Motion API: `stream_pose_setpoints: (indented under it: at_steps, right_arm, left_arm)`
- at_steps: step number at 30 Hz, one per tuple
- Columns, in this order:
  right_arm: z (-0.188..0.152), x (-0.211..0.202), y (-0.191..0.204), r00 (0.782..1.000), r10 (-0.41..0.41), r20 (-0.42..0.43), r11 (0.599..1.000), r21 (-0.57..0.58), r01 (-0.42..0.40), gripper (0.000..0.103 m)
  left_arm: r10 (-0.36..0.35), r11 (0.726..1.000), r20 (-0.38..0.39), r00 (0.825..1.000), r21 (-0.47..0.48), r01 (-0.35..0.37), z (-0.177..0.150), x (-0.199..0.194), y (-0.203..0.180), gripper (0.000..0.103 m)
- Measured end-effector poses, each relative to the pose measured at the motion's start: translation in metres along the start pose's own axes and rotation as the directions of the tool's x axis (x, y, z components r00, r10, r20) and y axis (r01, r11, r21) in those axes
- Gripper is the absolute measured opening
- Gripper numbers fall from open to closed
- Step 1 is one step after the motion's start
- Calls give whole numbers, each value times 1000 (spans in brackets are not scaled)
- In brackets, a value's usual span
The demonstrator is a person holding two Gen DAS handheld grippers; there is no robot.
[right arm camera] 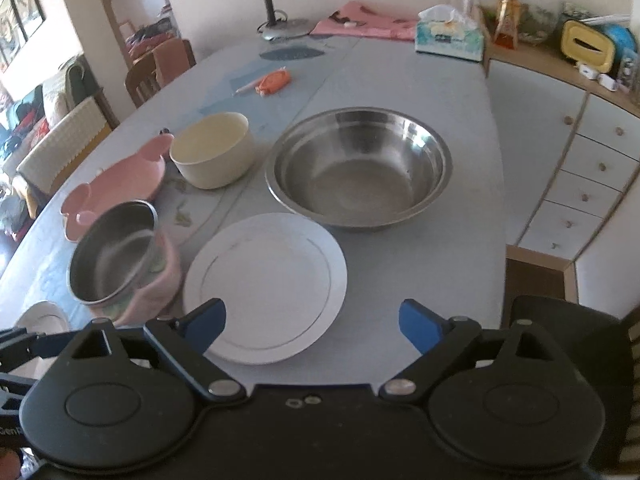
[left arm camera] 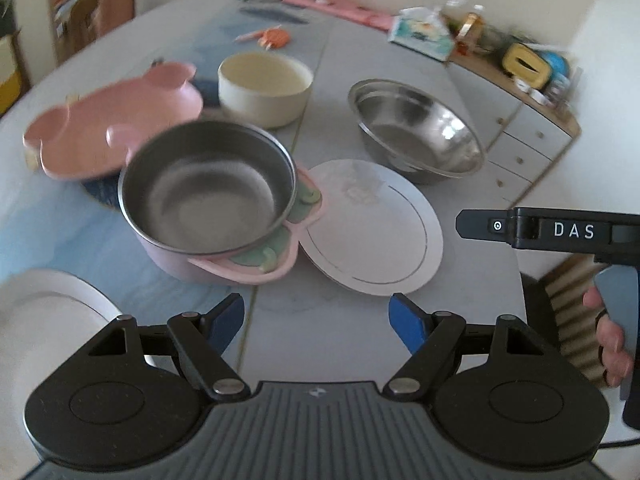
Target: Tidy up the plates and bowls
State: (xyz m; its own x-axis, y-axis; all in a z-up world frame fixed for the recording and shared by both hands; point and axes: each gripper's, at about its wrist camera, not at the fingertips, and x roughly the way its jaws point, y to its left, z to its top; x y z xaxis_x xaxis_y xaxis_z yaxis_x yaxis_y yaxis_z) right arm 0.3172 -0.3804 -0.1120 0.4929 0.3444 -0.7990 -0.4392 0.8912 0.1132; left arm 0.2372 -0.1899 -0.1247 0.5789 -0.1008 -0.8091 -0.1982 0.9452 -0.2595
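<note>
My left gripper (left arm camera: 318, 320) is open and empty over the grey table (left arm camera: 360, 340), just short of a steel-lined pink bowl (left arm camera: 208, 200) and a white plate (left arm camera: 372, 232). Behind them are a pink eared plate (left arm camera: 108, 132), a cream bowl (left arm camera: 264, 88) and a large steel bowl (left arm camera: 416, 132). A second white plate (left arm camera: 52, 320) lies at the lower left. My right gripper (right arm camera: 314, 326) is open and empty above the near rim of the white plate (right arm camera: 264, 284). The large steel bowl (right arm camera: 360, 168), cream bowl (right arm camera: 212, 150), pink plate (right arm camera: 116, 192) and steel-lined bowl (right arm camera: 116, 256) lie beyond.
At the table's far end are a tissue box (right arm camera: 448, 36), a lamp base (right arm camera: 284, 28), a pink cloth (right arm camera: 360, 22) and an orange item (right arm camera: 274, 82). A drawer cabinet (right arm camera: 592, 168) stands to the right, chairs (right arm camera: 60, 148) to the left. A hand (left arm camera: 608, 340) holds the right gripper's body (left arm camera: 560, 232).
</note>
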Motion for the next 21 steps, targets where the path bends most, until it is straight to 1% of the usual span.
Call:
stream_pose_setpoints:
  at_steps: [3,6,8,9,10,11,15,17,19,21]
  right_arm:
    - [10,17,-8,999,22,-25,1000,-16,-23,88]
    - [18,33,-16,998,38,-51,999,-25,-39,85]
    - [23,43,-22,996,54,-69,998,-28,-56,77]
    - [25,47,-23,995,58,-76,998,-30,-61,77]
    - [27,51,-24,995,63,-81,997,-35,-66,77]
    - [29,55,-26,994,72,-86,996,-38,-76,76]
    - [34,68,-31,988,107,-109,994,-25,-111,69]
    - [35,74,-35,984,128,-120,991,-12,-131,59]
    - [35,78,-37,983,137,-121,990,-3,-139,54]
    - [36,80,-39,981,149,-123,989,0,-150,51]
  left_arm:
    - [7,998,-21,1000,-57,-8,4,16,-5,79]
    - [16,996,-34,999,-84,-19,7,30,-11,79]
    - [25,995,-35,999,-98,-29,9,37,-14,78]
    - [28,994,-38,999,-109,-32,10,41,-14,76]
    - [28,992,-46,999,-122,-34,12,46,-14,69]
    - [29,990,-55,998,-133,-36,13,49,-14,66]
    - [26,986,-76,997,-163,-39,17,60,-13,61]
    - [29,987,-74,997,-158,-41,18,63,-15,58]
    - [29,985,-74,997,-169,-41,20,66,-14,56]
    - [30,982,-75,997,-186,-43,21,69,-12,52]
